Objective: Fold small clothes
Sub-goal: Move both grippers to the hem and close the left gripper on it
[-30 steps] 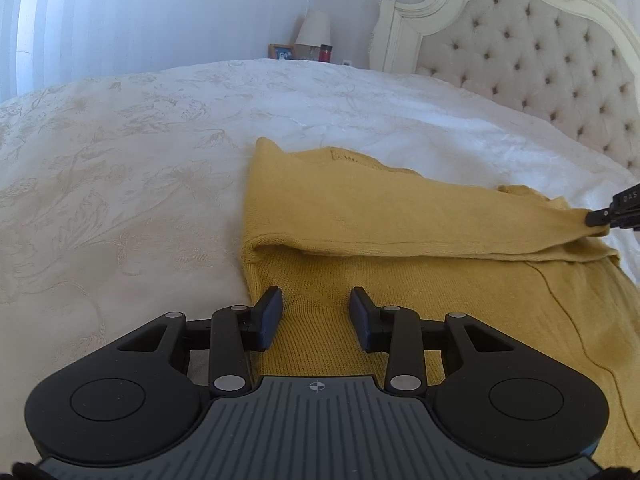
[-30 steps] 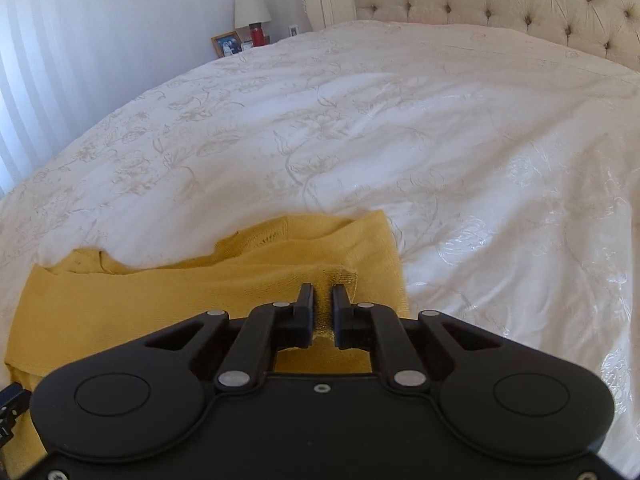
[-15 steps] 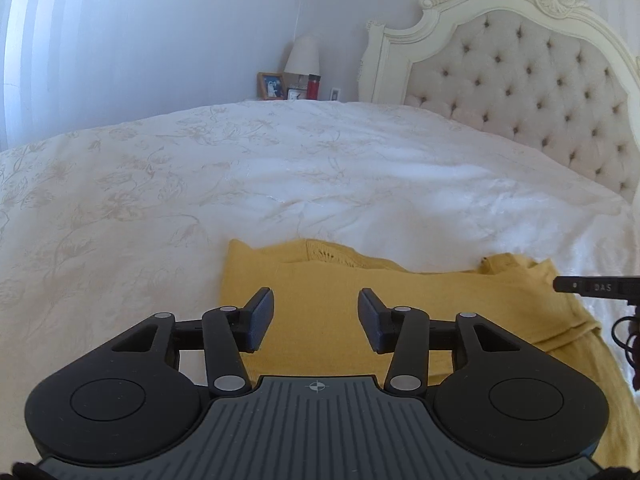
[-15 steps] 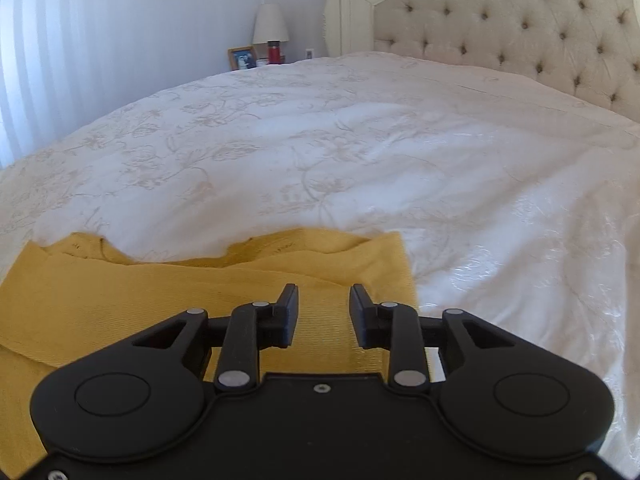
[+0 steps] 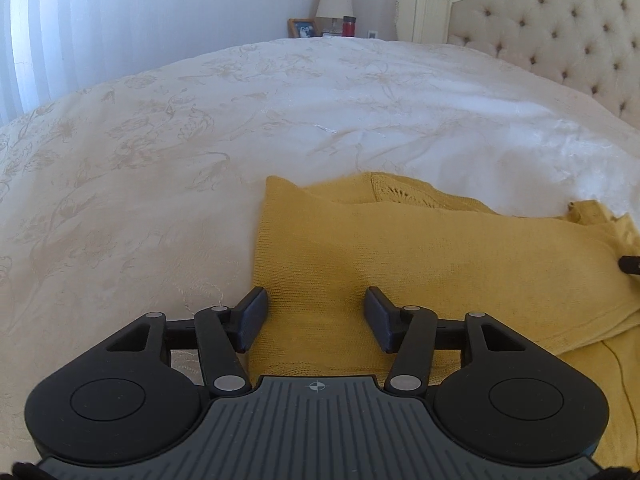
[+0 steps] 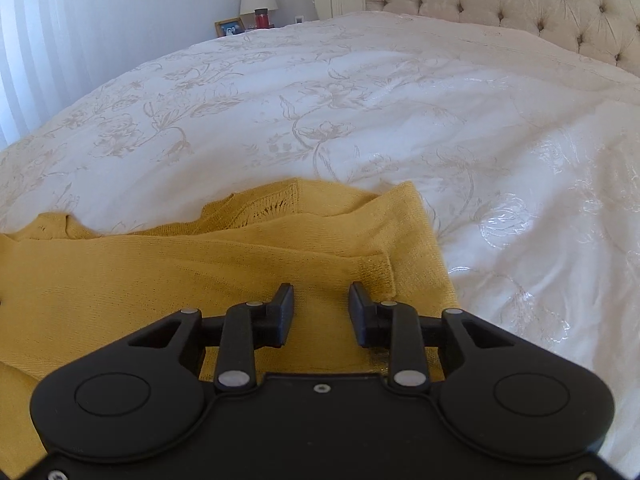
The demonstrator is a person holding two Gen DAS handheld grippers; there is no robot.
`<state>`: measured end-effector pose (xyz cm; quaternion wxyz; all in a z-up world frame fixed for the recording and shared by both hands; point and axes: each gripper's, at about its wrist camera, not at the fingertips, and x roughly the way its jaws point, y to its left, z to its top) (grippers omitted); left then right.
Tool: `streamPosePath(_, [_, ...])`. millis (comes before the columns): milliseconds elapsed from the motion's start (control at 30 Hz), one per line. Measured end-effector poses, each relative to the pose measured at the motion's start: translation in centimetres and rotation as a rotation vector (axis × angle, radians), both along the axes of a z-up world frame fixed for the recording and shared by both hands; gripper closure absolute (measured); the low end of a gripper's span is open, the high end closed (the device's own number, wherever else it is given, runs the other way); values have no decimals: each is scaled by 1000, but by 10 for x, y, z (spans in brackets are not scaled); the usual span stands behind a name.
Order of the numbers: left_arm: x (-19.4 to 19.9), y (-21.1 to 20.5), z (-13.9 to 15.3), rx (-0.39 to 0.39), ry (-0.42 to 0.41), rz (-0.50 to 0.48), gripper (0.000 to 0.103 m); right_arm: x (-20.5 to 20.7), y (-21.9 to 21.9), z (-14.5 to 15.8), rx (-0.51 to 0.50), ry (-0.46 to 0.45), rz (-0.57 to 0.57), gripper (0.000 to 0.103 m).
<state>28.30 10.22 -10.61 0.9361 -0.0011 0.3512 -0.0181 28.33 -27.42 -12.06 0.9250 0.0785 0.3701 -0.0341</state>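
Observation:
A mustard-yellow knit garment (image 5: 420, 256) lies folded over on the white bedspread (image 5: 200, 128). My left gripper (image 5: 314, 316) is open and empty over the garment's left edge. In the right wrist view the same garment (image 6: 168, 272) shows, with its sleeve cuff (image 6: 376, 270) folded across the top. My right gripper (image 6: 320, 310) is open and empty over the garment's right part, just short of the cuff. A dark tip of the right gripper (image 5: 630, 263) shows at the right edge of the left wrist view.
A tufted cream headboard (image 5: 552, 28) stands at the back right. A bedside table holds a lamp (image 5: 334, 0), a picture frame (image 5: 302, 28) and a red cup (image 5: 349, 26). A white wall runs along the left.
My right gripper has let go of the garment's sleeve and opened. Both grippers pulled back and lifted from the garment. The left gripper's jaws opened wider.

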Motion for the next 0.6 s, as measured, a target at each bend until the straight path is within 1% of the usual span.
streamPosePath(33, [0,-1,2,-4,16,-7,41,0,1,2,-1,4,4,62])
streamPosePath(67, [0,-1,6,-5,36,-18,38,-1,0,5,4,5,8,59])
streamPosePath(167, [-13,2,14,-15,53,-7,39,-11,-1,20,34,-2,19,48])
streamPosePath(233, [-30,6,20,-53,80,4,39,-28,-2,32,42,-15,51,42])
streamPosePath(333, [-58,14,28,-118,119,3,40,-59,-5,48,51,-13,93,41])
streamPosePath(467, [-98,18,36,-115,184,-23,40,-107,-19,62,81,20,109,38])
streamPosePath(533, [-118,20,39,-116,228,-21,40,-133,-26,66,97,42,107,37])
streamPosePath(600, [-137,24,42,-143,250,-15,39,-156,-33,67,114,78,110,37])
